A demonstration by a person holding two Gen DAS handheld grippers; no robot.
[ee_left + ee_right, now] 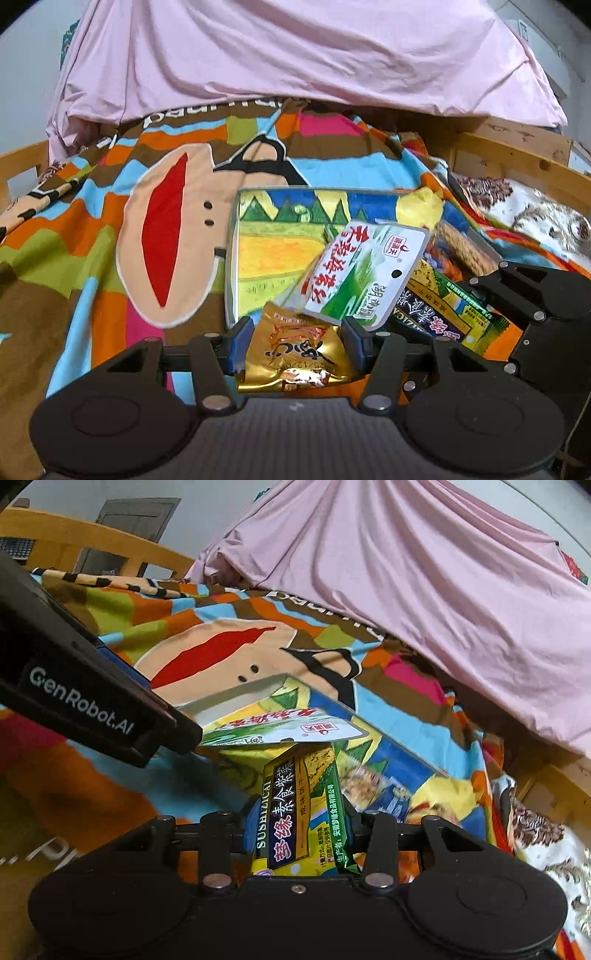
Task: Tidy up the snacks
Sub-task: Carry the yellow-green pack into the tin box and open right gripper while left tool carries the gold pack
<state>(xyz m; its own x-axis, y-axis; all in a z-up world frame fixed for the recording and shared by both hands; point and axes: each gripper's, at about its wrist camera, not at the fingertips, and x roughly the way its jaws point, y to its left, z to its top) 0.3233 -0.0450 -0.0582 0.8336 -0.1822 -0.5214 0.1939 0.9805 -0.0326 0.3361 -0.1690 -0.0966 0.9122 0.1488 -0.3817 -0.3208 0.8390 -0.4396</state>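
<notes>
**Snack packets held over the tray**

Snack packets were both pinched: the left gripper (295, 343) clamped a gold packet (295, 354) at lower centre, the right gripper (299, 830) a green biscuit packet (301, 812), its long axis pointing up-frame toward the illustrated tray (273, 251). Placing was probably in hand; next each needs lowering beside the white-green sachet (364, 273), then release.

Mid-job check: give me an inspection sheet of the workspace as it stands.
Surface: colourful blanket spread over a bed.
Job's things: gold packet, green-purple packet, white-green packet lying over the shallow picture box, further packets inside it.
Clutter: nothing seen.
Grippers: left gripper shut on the gold packet; right gripper shut on the green-purple packet.
Cables: nothing seen.
Surroundings: pink sheet heaped behind, wooden bed frame, floral cloth at the right.
</notes>
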